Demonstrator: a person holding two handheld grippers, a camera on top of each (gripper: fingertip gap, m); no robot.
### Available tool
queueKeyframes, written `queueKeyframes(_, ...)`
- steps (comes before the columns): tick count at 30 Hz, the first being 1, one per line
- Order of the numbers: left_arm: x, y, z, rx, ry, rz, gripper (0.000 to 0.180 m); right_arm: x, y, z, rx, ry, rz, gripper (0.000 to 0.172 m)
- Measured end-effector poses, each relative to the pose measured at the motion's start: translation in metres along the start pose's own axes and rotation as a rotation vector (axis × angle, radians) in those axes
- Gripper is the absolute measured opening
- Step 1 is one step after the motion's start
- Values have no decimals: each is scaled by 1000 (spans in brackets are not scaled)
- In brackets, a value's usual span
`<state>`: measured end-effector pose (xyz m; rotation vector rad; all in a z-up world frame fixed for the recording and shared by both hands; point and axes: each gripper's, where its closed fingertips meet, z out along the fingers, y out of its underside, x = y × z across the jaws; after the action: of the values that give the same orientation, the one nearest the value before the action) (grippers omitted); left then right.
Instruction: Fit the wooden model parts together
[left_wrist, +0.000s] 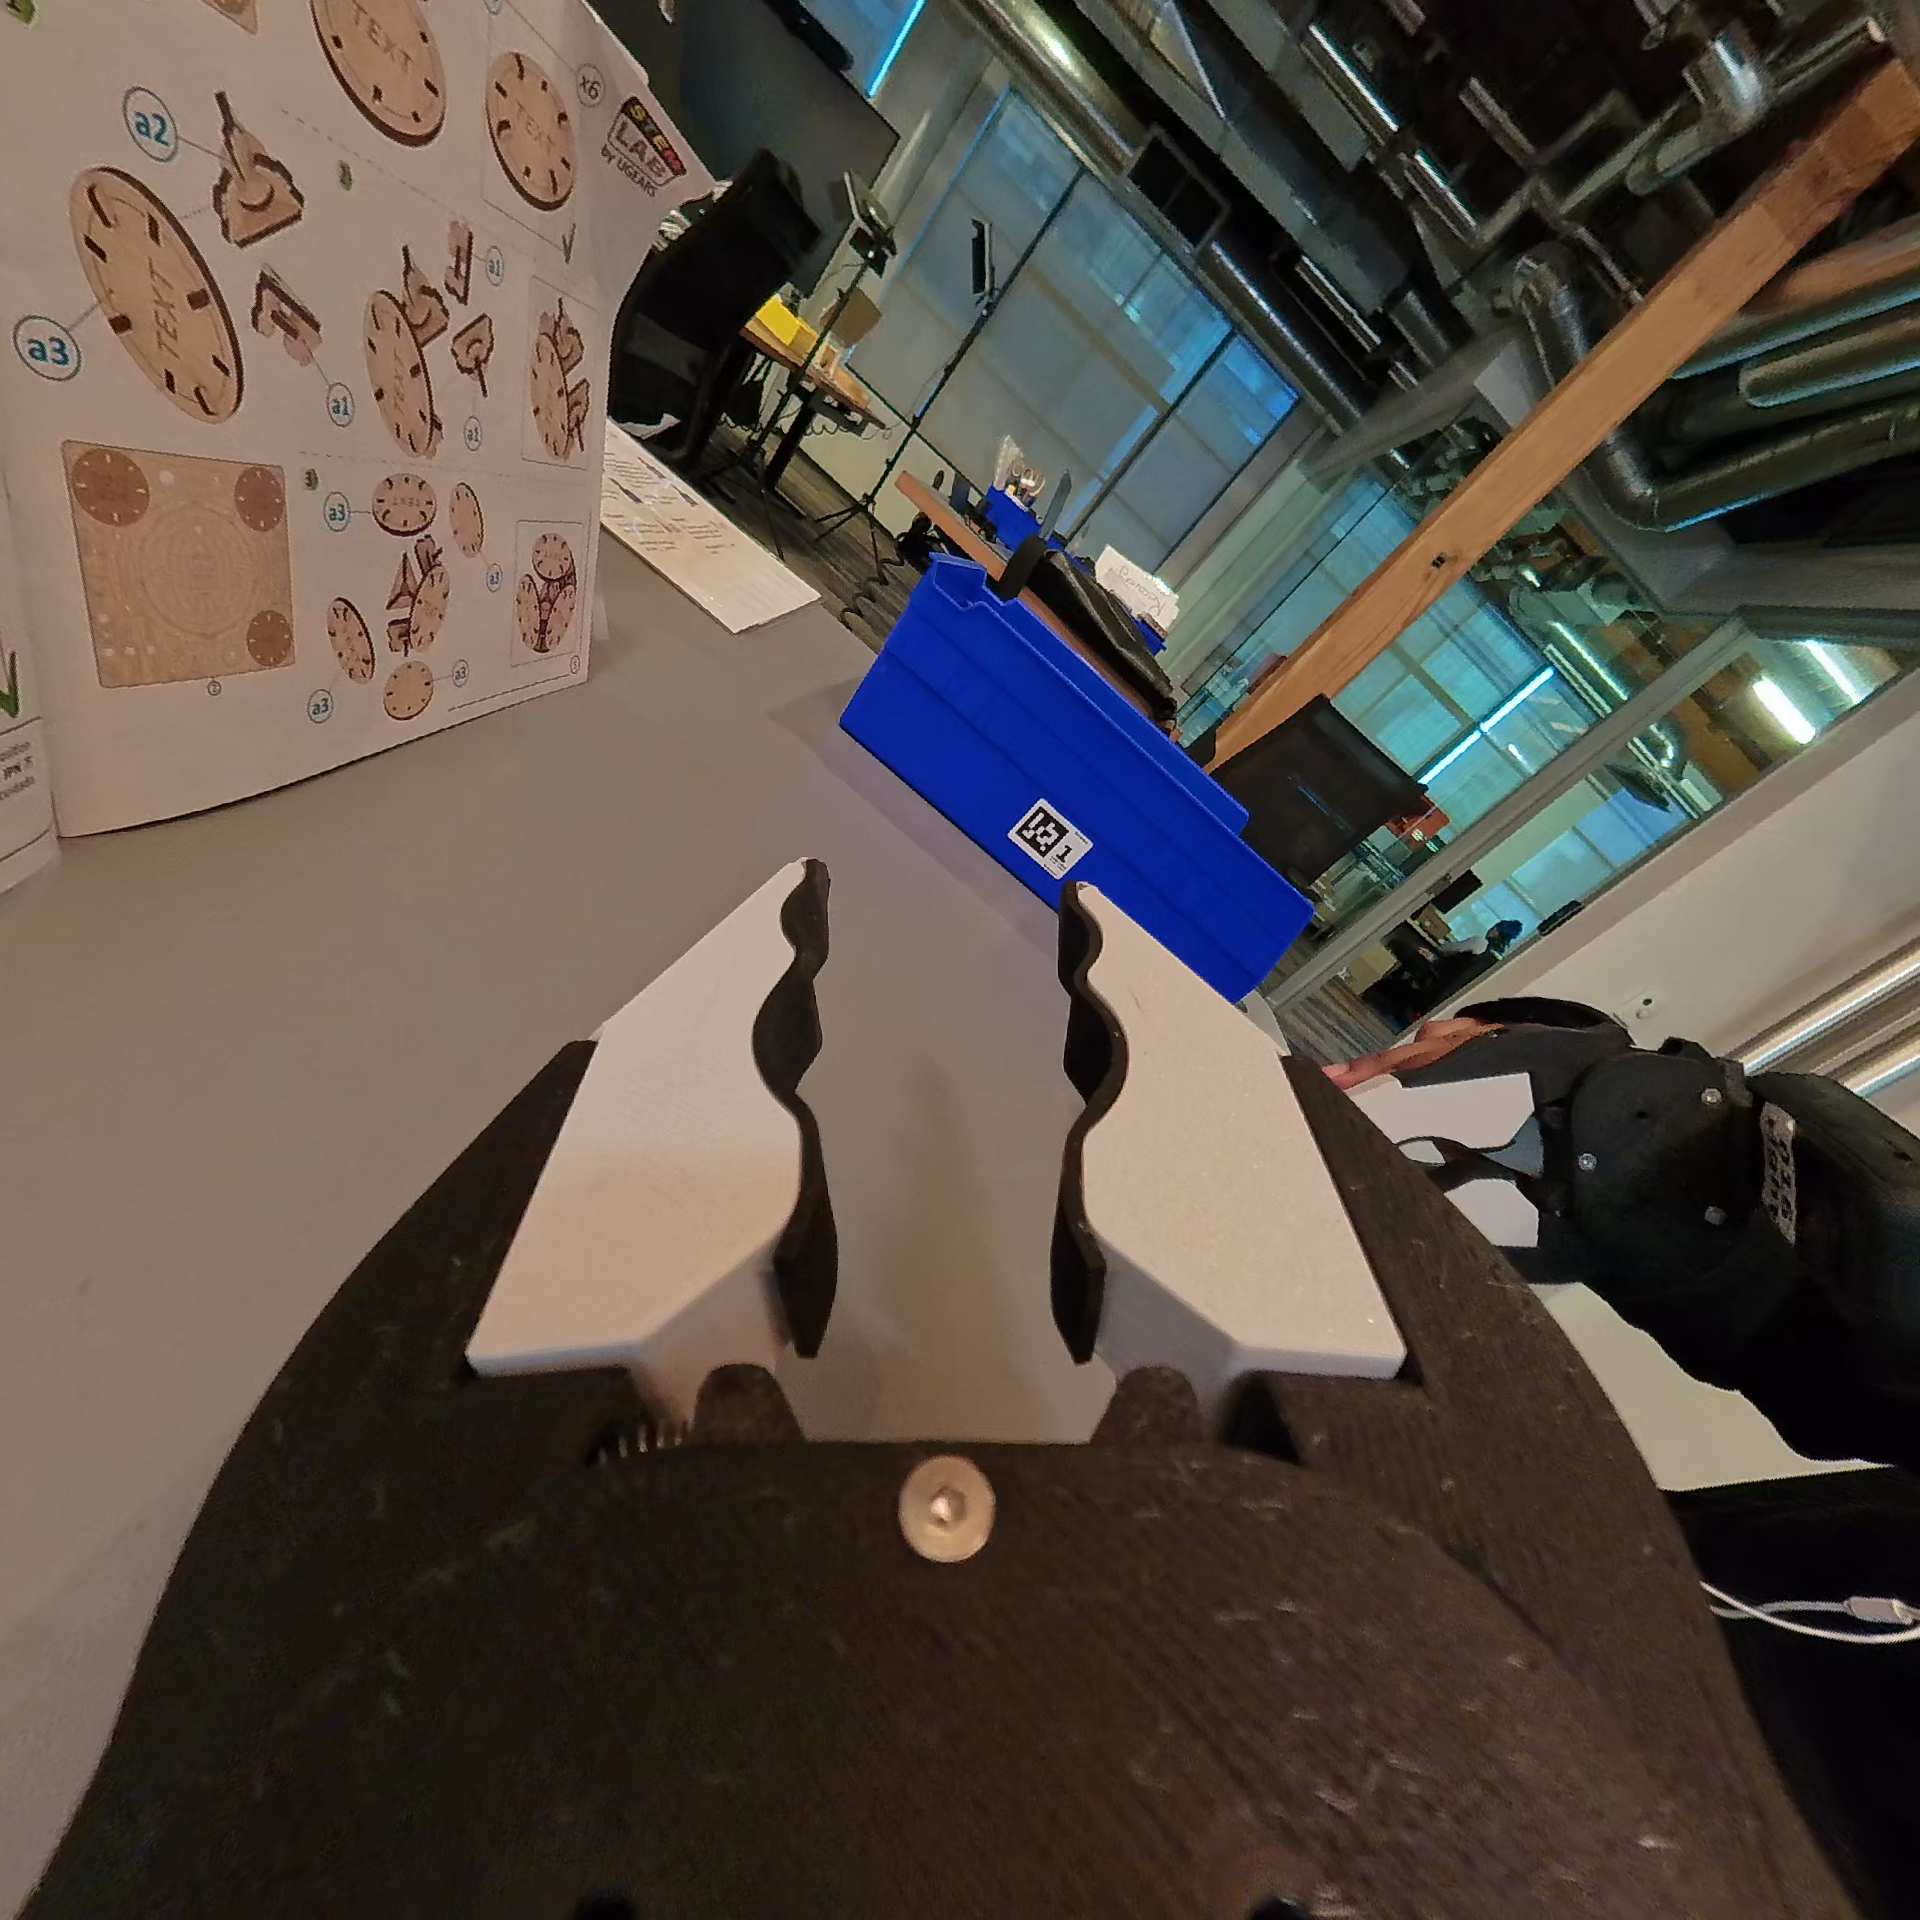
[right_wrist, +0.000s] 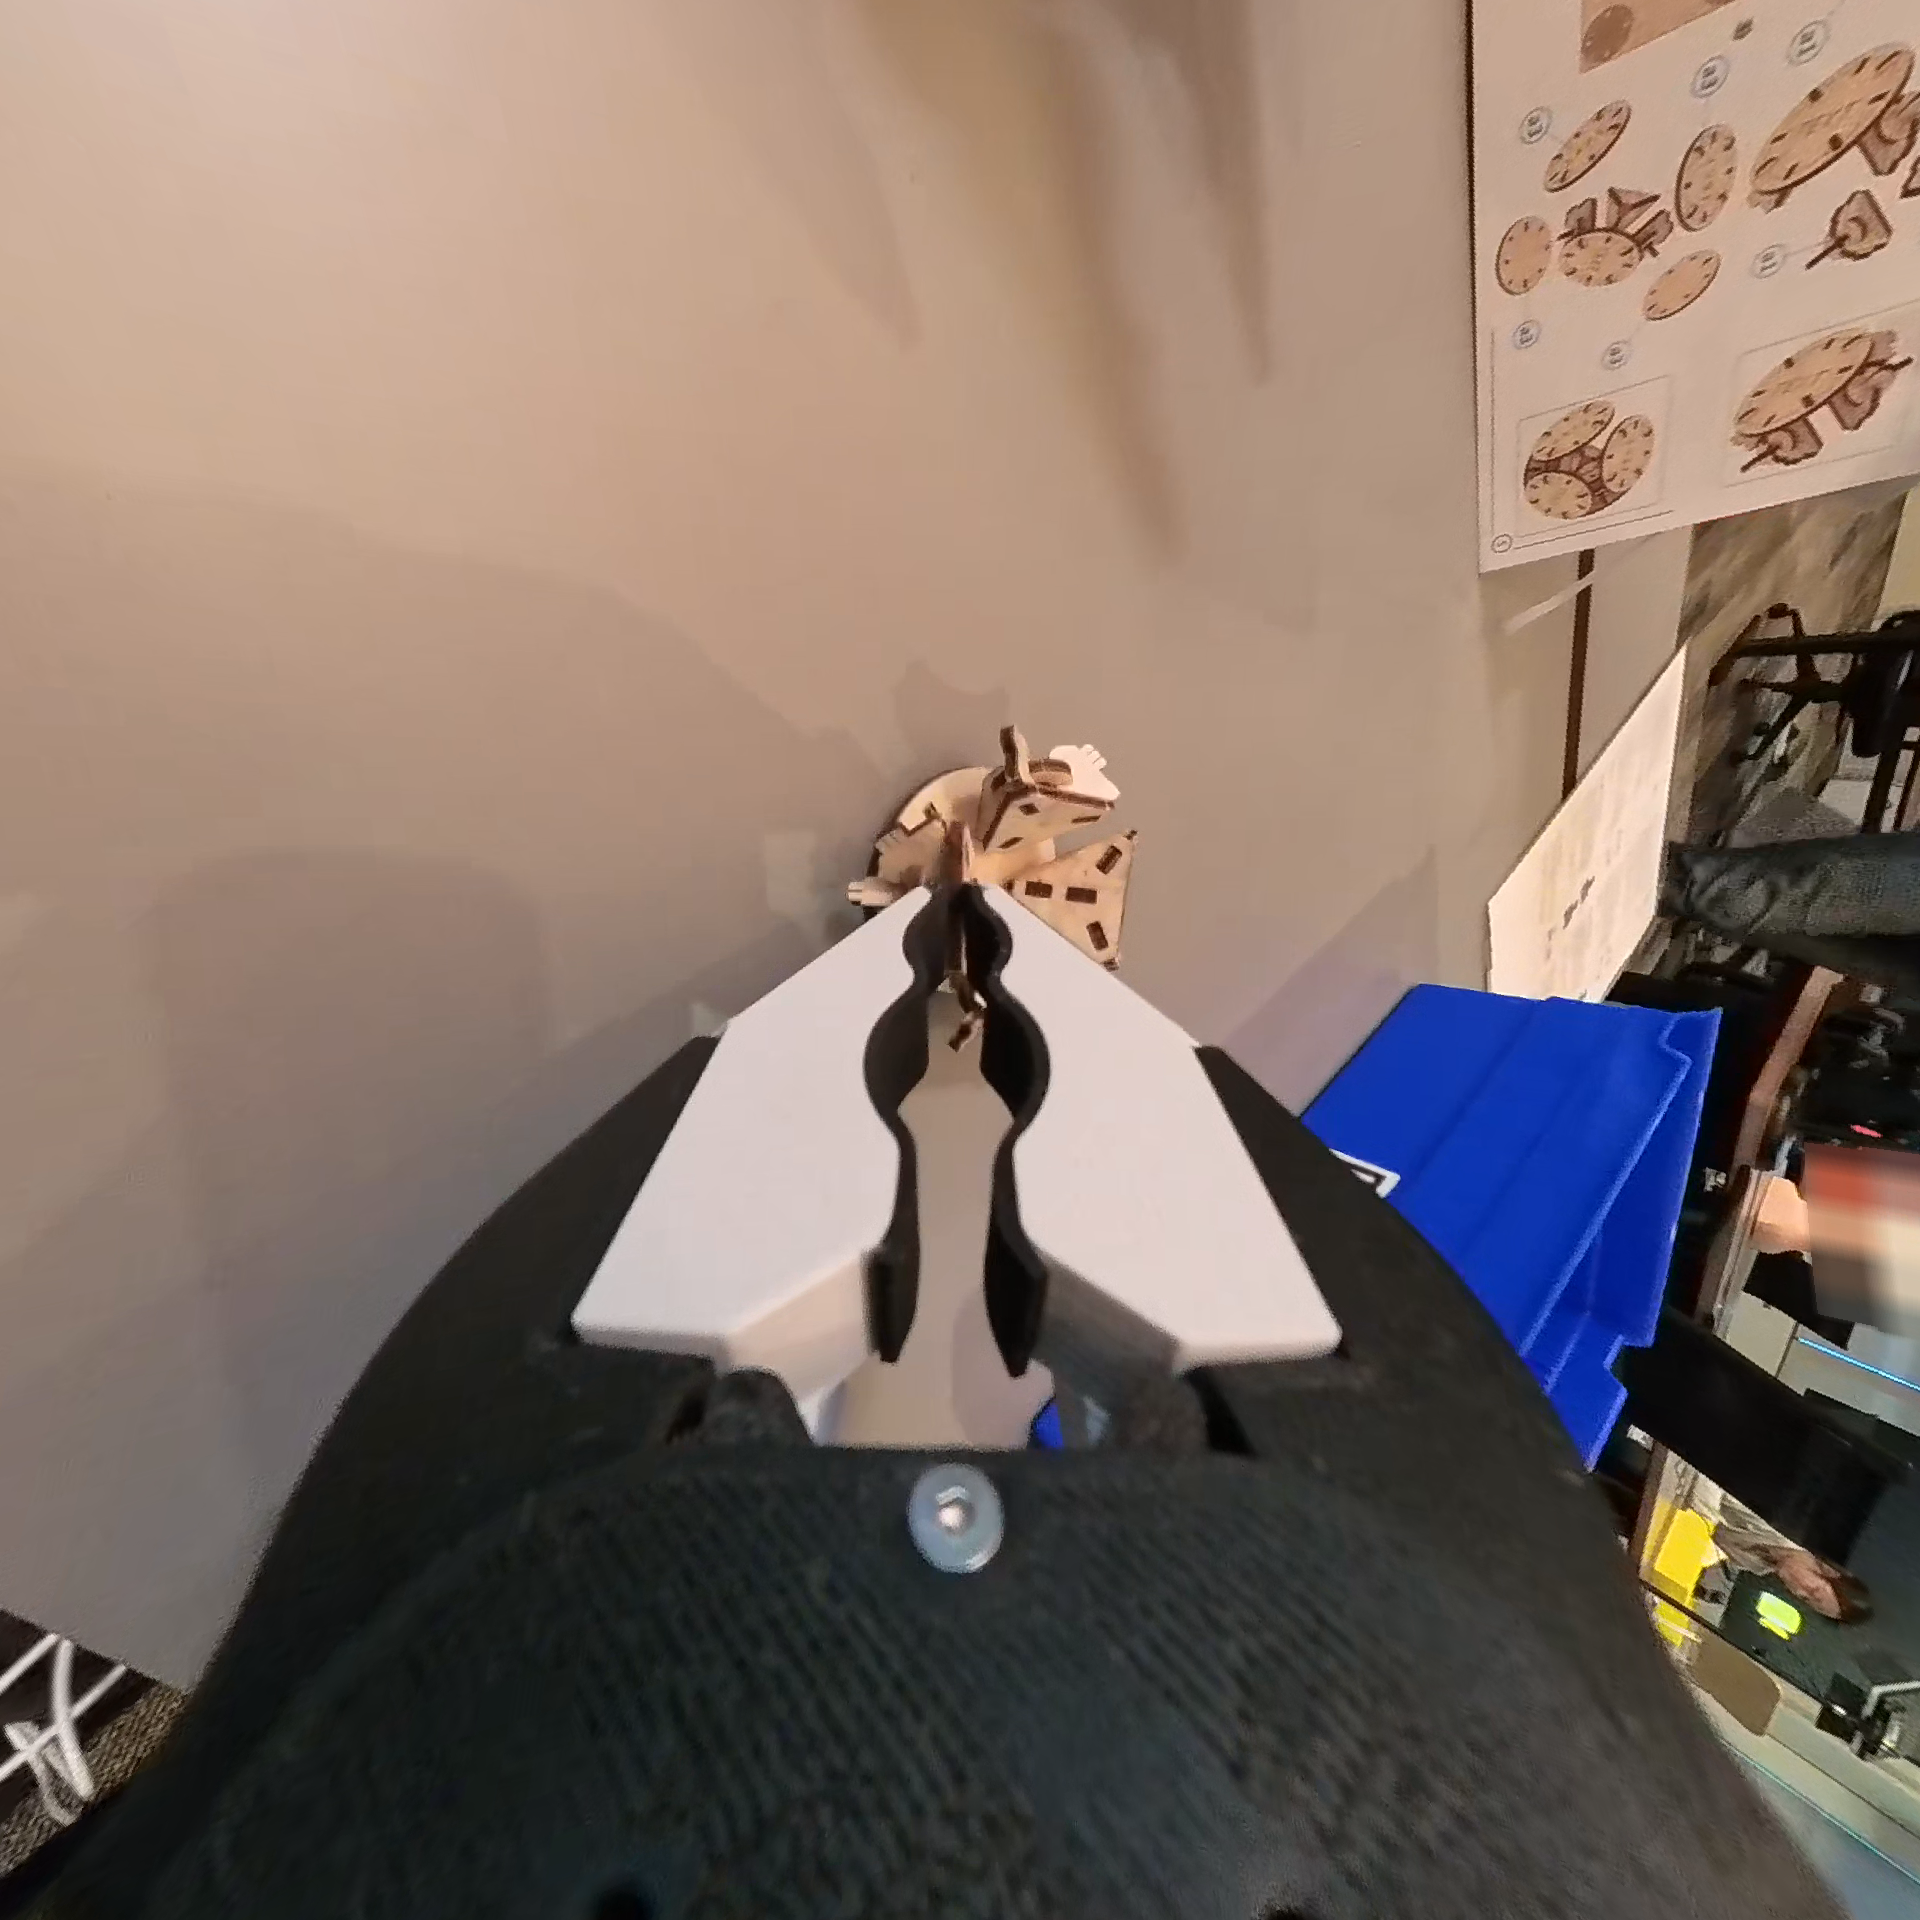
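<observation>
The right tongs (right_wrist: 958, 914) are clenched on a thin plywood tab of a small wooden puzzle assembly (right_wrist: 1023, 847), a cluster of slotted triangular pieces on a round disc, which sits at the fingertips over the grey bench (right_wrist: 436, 520); whether it rests on the bench or is lifted clear cannot be told. The left tongs (left_wrist: 943, 883) are spread wide with nothing between their wavy black pads (left_wrist: 800, 1039), hovering low over bare bench and pointing toward a blue bin (left_wrist: 1049, 769) with a square coded sticker on its side. An open instruction booklet (left_wrist: 301, 395) with diagrams of discs and brackets stands near the left tongs, and a white sheet (left_wrist: 707, 551) lies beyond it. The wooden assembly does not show in the left wrist view.
</observation>
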<state>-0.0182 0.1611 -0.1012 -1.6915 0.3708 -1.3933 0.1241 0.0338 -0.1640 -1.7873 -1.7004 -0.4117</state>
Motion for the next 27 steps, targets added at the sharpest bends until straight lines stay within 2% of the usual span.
queueKeyframes(6,0,0,0,0,0,-1,42,-3,-4,0,-2,-2,-24,1)
queueKeyframes(14,1,0,-1,0,1,4,42,-18,-9,-8,62,-112,23,0)
queueKeyframes(19,7,5,4,-16,7,24,42,-11,-6,-16,77,-85,34,0)
queueKeyframes(23,34,31,27,-108,55,49,46,-1,-4,-24,108,-47,72,0)
queueKeyframes(27,67,89,57,-357,79,173,61,2,3,-32,147,-20,127,0)
